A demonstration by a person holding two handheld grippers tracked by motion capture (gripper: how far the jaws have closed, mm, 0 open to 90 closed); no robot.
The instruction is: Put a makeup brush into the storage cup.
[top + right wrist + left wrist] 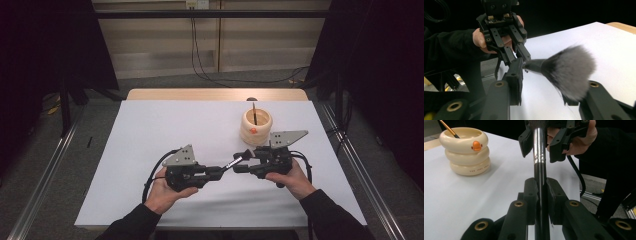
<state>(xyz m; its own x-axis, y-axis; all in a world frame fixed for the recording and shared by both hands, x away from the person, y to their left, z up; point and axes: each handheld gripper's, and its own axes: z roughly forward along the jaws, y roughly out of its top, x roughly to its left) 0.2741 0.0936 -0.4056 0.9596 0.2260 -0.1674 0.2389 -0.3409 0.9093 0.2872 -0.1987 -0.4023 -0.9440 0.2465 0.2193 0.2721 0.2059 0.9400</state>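
Above the white table [150,150], near its front edge, the left gripper [541,192] is clamped on the black handle of a makeup brush [539,167], holding it off the surface and pointing it at the right gripper [544,82]. That gripper's jaws stand spread on either side of the grey bristles, not closed on them. Beyond them a cream ringed holder [255,127] with an orange duck bill holds another thin brush [254,114].

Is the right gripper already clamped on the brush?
No: in the right gripper view, the right gripper stands open around the brush bristles.
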